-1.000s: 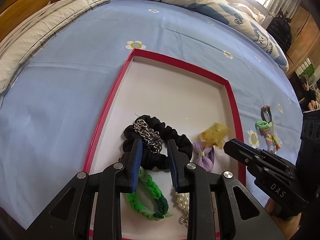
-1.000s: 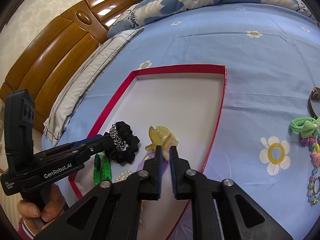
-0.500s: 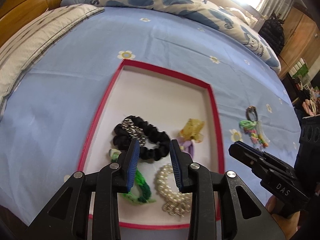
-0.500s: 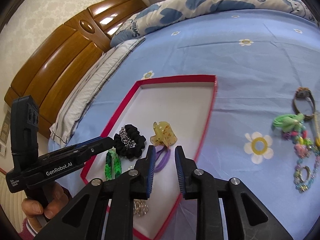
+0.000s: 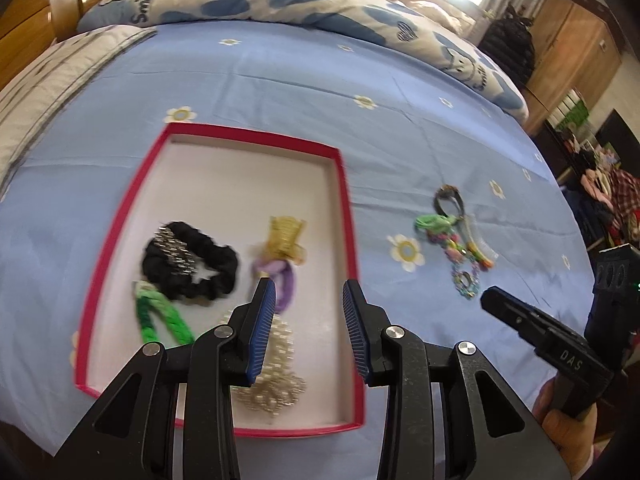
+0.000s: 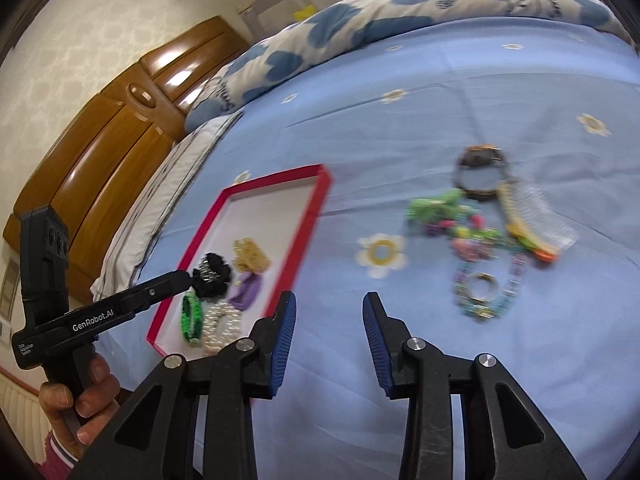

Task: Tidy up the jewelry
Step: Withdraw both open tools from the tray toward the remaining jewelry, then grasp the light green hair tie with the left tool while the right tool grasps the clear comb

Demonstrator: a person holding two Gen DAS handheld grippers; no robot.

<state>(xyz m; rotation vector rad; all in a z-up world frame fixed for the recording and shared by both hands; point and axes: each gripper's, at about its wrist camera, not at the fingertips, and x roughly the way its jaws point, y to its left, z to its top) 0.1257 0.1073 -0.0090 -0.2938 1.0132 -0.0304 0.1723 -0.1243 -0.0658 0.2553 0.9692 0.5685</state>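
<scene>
1. Left gripper and right gripper: jaws opening, nothing between.
2. Sorted pieces inside red tray.
3. Loose jewelry pile on bedsheet, beside tray, likely next.

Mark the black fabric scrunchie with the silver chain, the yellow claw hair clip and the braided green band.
black fabric scrunchie (image 5: 218,270): left wrist view, on its right-hand folds.
yellow claw hair clip (image 5: 285,236): left wrist view, middle of its body.
braided green band (image 5: 172,318): left wrist view, on its right strand.
</scene>
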